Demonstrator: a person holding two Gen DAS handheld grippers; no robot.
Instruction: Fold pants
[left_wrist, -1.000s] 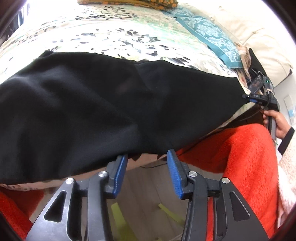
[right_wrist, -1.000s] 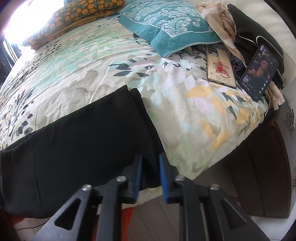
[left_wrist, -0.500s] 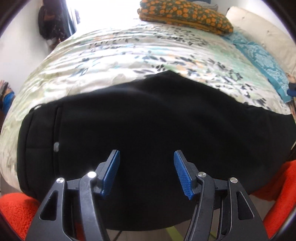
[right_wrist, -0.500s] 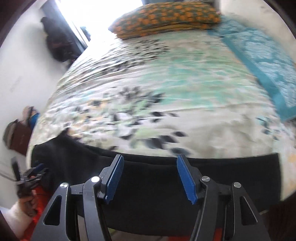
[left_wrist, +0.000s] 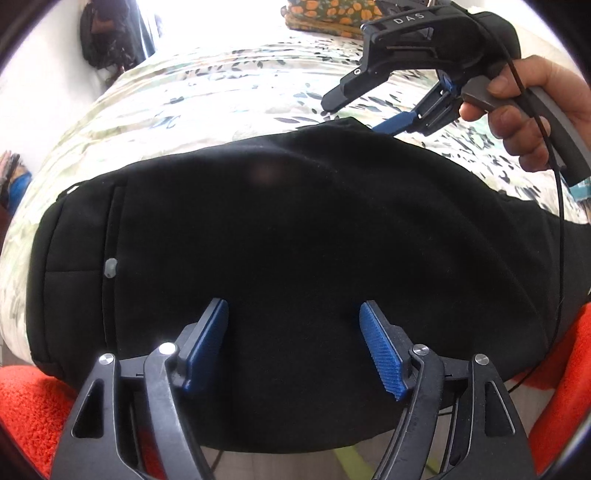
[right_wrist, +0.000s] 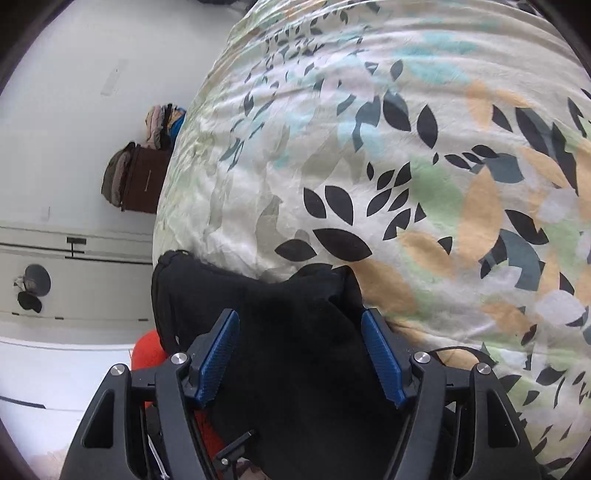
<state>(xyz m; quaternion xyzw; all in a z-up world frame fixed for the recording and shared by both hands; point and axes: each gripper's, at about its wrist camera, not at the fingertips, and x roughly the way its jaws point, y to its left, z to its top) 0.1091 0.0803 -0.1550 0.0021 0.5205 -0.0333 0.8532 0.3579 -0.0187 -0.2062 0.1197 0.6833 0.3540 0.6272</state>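
Observation:
The black pants (left_wrist: 295, 240) lie flat along the near edge of a bed with a leaf-print sheet (left_wrist: 221, 85). A pocket seam with a small grey button (left_wrist: 110, 266) shows at their left end. My left gripper (left_wrist: 293, 332) is open and empty, just above the near part of the pants. My right gripper (left_wrist: 373, 118) shows in the left wrist view at the far edge of the pants, held in a hand (left_wrist: 524, 96). In the right wrist view it (right_wrist: 299, 343) is open, its fingers either side of a raised fold of the pants (right_wrist: 295, 332).
An orange-patterned pillow (left_wrist: 332, 16) lies at the far end of the bed. A red fleece (left_wrist: 33, 410) hangs below the near bed edge. A dark bag (left_wrist: 99, 40) hangs on the wall to the left. A brown suitcase (right_wrist: 144, 184) stands beside the bed.
My right gripper let go of the pant hem, opened, and swung left to the far edge of the pants. My left gripper moved left over the pants and stayed open.

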